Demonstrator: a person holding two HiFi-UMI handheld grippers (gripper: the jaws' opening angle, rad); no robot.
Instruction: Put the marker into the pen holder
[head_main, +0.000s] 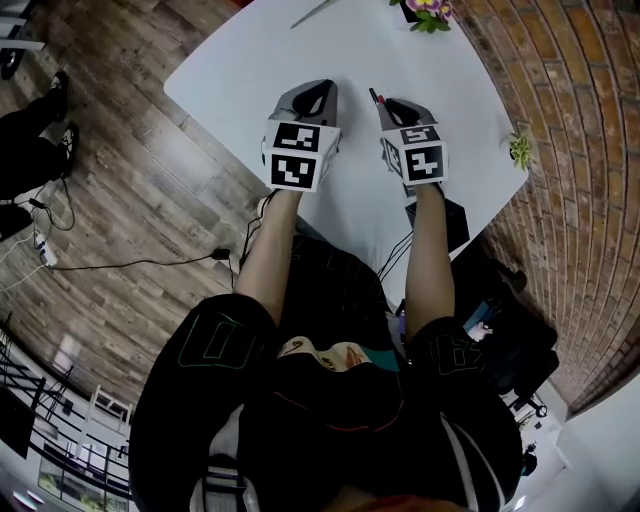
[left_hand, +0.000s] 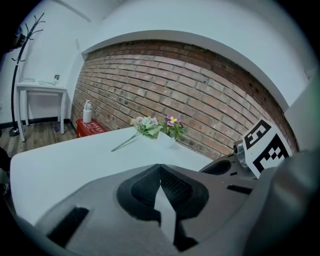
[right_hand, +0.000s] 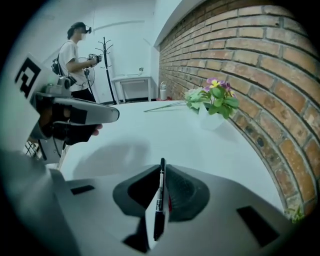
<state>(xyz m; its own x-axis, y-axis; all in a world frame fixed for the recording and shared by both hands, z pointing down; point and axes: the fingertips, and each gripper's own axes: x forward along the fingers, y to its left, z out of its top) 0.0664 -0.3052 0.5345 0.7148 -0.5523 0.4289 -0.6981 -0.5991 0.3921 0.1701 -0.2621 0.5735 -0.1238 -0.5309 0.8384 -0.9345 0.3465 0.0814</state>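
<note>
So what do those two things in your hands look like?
The grey moulded left gripper and right gripper each have dark ribbed pads and a white cube printed with black square markers. Bare forearms; black clothes with thin green outlines.

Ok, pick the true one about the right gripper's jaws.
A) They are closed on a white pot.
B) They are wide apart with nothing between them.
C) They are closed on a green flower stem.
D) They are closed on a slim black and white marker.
D: in the right gripper view the slim black and white marker stands clamped between the jaws of the right gripper, while the purple and yellow flowers sit far off by the wall.
</note>
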